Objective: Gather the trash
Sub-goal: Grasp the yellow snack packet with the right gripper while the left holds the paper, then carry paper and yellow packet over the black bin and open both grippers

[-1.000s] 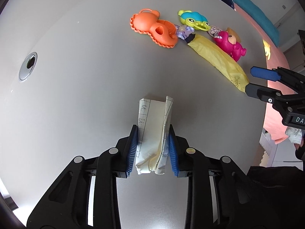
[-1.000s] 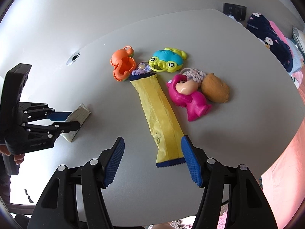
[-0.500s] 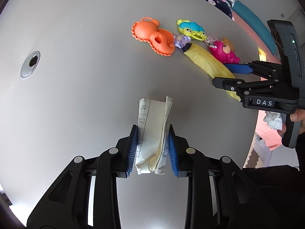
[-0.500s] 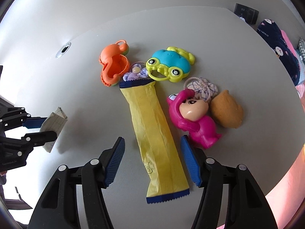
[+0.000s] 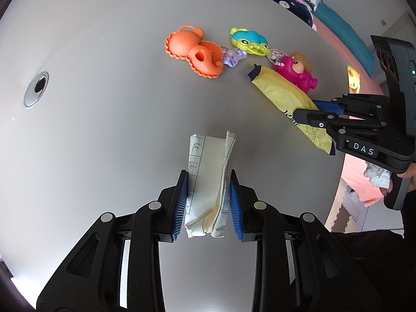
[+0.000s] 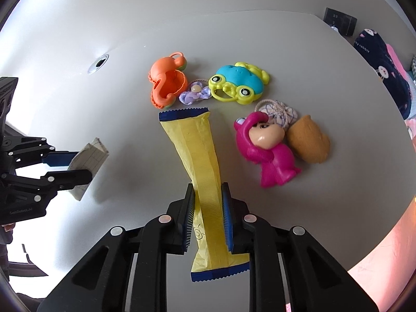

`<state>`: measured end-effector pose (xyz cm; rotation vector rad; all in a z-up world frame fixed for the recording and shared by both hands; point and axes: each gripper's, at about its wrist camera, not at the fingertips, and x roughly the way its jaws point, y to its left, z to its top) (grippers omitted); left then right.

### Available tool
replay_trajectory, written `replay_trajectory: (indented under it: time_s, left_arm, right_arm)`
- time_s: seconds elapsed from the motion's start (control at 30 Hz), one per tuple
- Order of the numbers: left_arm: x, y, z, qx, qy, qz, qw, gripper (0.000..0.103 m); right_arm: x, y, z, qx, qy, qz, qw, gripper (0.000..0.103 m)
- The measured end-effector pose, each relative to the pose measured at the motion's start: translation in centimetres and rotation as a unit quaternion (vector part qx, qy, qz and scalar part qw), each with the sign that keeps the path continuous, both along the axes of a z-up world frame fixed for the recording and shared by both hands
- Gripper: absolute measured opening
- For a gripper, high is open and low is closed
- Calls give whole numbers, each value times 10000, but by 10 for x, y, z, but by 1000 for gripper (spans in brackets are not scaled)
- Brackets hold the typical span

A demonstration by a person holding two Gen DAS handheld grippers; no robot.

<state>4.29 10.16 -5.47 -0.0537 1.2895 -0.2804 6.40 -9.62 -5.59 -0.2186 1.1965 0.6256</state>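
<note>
My left gripper is shut on a folded piece of ruled paper and holds it just above the grey table; it also shows in the right wrist view. My right gripper is shut on a long yellow wrapper with blue serrated ends, pinching its near half so the sides fold up. The wrapper's far end lies by the toys. In the left wrist view the right gripper clamps the wrapper at the right.
An orange toy, a blue-and-yellow toy, a pink figure, a brown pebble-like piece, a purple bow and a checked cloth ball lie beyond the wrapper. A metal grommet hole sits at the table's left.
My right gripper moved forward over the yellow wrapper and closed on it. The left gripper kept its hold on the paper and barely moved.
</note>
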Motion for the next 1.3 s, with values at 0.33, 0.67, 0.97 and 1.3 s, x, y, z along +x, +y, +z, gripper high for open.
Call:
replay_trajectory:
  time_s: [0.33,0.67,0.97,1.3]
  left_arm:
    - [-14,-25,14,41,-146,-290,9995,30]
    - [-27,-85,29,-28,-300,-944,9951,30]
    - [-33,-141,31,-256,-296,-1560,9870,30]
    - [-42,-187,30,-370,-224,-2254,9733,30]
  right_arm:
    - [-28,-44,17,238,-99,-262,9993,21]
    - [-59,-117,27,312,-255,-848,9956,21]
    - [-86,-183,27,274,-269,-1480,9882,21]
    - [-112,-240,25,228,-242,-2122,9766,21]
